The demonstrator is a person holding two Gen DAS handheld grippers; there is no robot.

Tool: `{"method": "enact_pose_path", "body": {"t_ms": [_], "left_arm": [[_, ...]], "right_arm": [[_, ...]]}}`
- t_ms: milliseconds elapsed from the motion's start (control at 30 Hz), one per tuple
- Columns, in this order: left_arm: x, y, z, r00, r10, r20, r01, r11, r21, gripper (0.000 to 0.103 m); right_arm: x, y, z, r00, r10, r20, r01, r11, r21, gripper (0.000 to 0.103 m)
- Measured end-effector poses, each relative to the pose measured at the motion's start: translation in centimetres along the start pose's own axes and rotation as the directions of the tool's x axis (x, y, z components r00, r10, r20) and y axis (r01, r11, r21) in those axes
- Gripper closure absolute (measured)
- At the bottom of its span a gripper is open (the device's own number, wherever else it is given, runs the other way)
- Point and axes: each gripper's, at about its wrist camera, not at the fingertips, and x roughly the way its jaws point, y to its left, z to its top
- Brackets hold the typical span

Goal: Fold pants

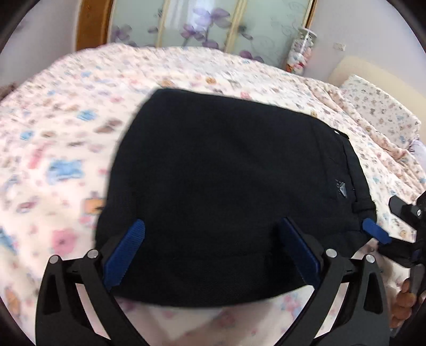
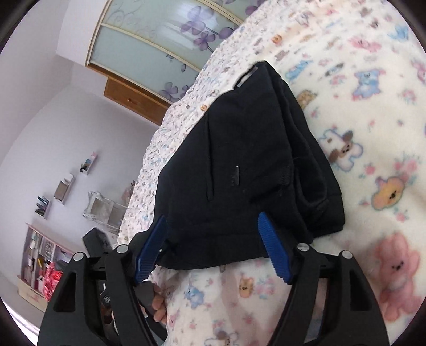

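Observation:
The black pants point(image 1: 226, 191) lie folded into a compact bundle on the patterned blanket point(image 1: 66, 138). My left gripper point(image 1: 213, 229) is open, its blue pads point(image 1: 125, 252) spread wide over the near edge of the bundle. In the right wrist view the pants point(image 2: 245, 165) show stacked layers and a small logo. My right gripper point(image 2: 213, 226) is open too, its blue pads point(image 2: 274, 250) on either side of the bundle's near corner, holding nothing. The right gripper's blue pad point(image 1: 375, 230) also shows in the left wrist view at the bundle's right edge.
The cream blanket with cartoon bears point(image 2: 359, 159) covers the bed. A pillow point(image 1: 380, 111) lies at the head on the right. A wardrobe with flowered glass doors point(image 1: 213, 24) stands behind the bed. Wall shelves and a cluttered cabinet point(image 2: 42, 266) are beyond the bed's edge.

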Motion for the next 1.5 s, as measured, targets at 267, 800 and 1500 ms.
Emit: {"method": "enact_pose_path", "body": {"t_ms": [267, 800, 1500], "left_arm": [[-5.8, -0.9, -2.5, 0.979, 0.14, 0.15, -0.155, 0.983, 0.094, 0.002], [-10.8, -1.0, -9.4, 0.945, 0.14, 0.296, -0.183, 0.976, 0.122, 0.002], [-11.0, -1.0, -9.5, 0.94, 0.118, 0.319, -0.163, 0.979, 0.119, 0.002]], "right_arm": [[-2.7, 4.1, -2.5, 0.972, -0.189, 0.137, 0.212, 0.961, -0.178, 0.006], [-4.3, 8.8, -12.1, 0.797, -0.421, 0.433, 0.585, 0.718, -0.378, 0.001], [-1.8, 8.8, -13.5, 0.672, -0.514, 0.533, 0.729, 0.586, -0.354, 0.001]]}}
